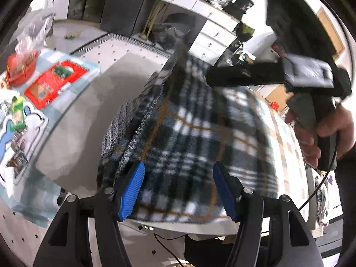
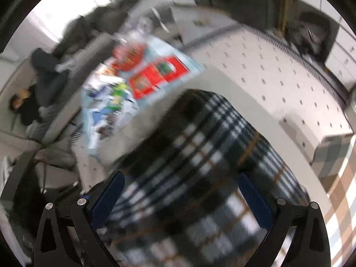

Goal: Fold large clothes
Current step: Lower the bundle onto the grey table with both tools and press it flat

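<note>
Two grippers hang over the plaid garment (image 1: 184, 133), which lies folded in layers on the white dotted table (image 1: 124, 66). Your left gripper (image 1: 178, 189) stands moderately wide, its blue pads (image 1: 131, 191) either side of the near hem without pressing it. Your right gripper (image 2: 180, 202) likewise stands apart over the cloth; its view is blurred, so whether its pads touch the fabric cannot be told. Beyond the garment, to the left, sit a red packet (image 1: 53, 82), a red bowl (image 1: 21, 66) under clear plastic, and printed sheets. Only the left view shows your hand (image 1: 320, 133) on the right gripper's handle; only the right view shows a checked cloth (image 2: 333, 155) at the table's edge.
</note>
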A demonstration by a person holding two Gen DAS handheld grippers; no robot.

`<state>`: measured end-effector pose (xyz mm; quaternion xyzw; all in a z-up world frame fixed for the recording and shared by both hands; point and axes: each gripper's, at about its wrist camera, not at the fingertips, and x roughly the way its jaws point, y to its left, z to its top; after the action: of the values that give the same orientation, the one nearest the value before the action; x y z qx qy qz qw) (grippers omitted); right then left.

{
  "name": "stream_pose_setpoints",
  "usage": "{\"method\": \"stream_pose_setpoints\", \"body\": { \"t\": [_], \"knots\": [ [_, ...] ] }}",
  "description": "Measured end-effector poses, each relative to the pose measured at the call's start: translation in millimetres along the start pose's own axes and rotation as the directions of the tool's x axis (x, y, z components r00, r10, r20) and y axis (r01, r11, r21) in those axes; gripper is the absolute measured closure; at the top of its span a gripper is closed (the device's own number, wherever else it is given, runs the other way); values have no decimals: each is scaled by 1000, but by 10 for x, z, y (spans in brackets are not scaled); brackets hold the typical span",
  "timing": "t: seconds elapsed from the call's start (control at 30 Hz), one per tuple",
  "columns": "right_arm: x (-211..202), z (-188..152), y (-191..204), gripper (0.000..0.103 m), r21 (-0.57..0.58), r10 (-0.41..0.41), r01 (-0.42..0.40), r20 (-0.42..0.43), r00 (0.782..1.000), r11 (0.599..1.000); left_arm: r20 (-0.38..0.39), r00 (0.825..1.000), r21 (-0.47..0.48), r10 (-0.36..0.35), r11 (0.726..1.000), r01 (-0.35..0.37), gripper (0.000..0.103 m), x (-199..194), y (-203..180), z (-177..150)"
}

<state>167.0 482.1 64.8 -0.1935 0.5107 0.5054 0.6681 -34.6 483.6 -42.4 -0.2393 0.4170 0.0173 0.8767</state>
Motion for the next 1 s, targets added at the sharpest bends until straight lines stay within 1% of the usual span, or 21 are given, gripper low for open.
{"method": "stream_pose_setpoints", "body": {
  "t": [0.07, 0.1, 0.17, 0.23, 0.3, 0.37, 0.43, 0.5, 0.57, 0.67, 0.73, 0.83, 0.9, 0.97, 1.0],
  "knots": [
    [-226, -156, 68, 0, -54, -8, 9, 23, 1000, 999, 24, 1000, 29, -13, 999, 12, 44, -123, -140, -16],
    [-298, -243, 87, 0, -74, -11, 12, 21, 1000, 997, 30, 999, 40, -20, 999, 19, 44, -147, -182, -35],
    [-332, -401, 104, 0, -96, -19, 18, -15, 1000, 995, 35, 999, 54, -23, 998, 21, 44, -159, -254, -60],
    [-252, -507, 96, 0, -97, -33, 27, -61, 998, 995, 6, 1000, 66, -13, 998, 12, 44, -82, -293, -92],
    [-99, -596, 50, 0, -83, -48, 38, -121, 991, 996, -31, 999, 64, 10, 998, -8, 44, 80, -237, -90],
    [70, -660, -30, 0, -54, -53, 45, -160, 986, 998, -44, 999, 54, 9, 999, -6, 44, 185, -176, -106],
    [189, -692, -69, 0, -40, -52, 46, -155, 987, 998, -43, 999, 42, 1, 999, 1, 44, 176, -143, -100],
    [332, -744, -39, 0, -67, -93, 84, -160, 983, 994, -56, 998, 53, 4, 999, -1, 44, 192, -137, -78],
    [407, -755, 59, 0, -115, -150, 132, -163, 975, 985, -70, 997, 72, 34, 997, -29, 44, 253, -126, -55],
    [441, -706, 20, 0, -80, -140, 127, -183, 973, 989, -68, 997, 69, 42, 997, -37, 45, 327, -79, -49],
    [448, -681, -20, 0, -64, -120, 110, -181, 976, 992, -70, 997, 57, 30, 998, -26, 45, 316, -55, -50],
    [425, -720, -16, 0, -66, -123, 114, -154, 980, 991, -75, 997, 61, 32, 998, -28, 45, 296, -72, -70],
    [364, -779, -29, 0, -64, -116, 110, -107, 987, 992, -59, 998, 44, 35, 999, -32, 45, 261, -78, -63],
    [234, -827, -45, 0, -69, -80, 77, -49, 996, 995, -41, 998, 20, 44, 999, -43, 45, 213, -113, -65],
    [102, -864, -91, 0, -48, -37, 36, -16, 999, 998, -35, 998, 22, 57, 998, -56, 44, 170, -169, -68]
  ]
}}
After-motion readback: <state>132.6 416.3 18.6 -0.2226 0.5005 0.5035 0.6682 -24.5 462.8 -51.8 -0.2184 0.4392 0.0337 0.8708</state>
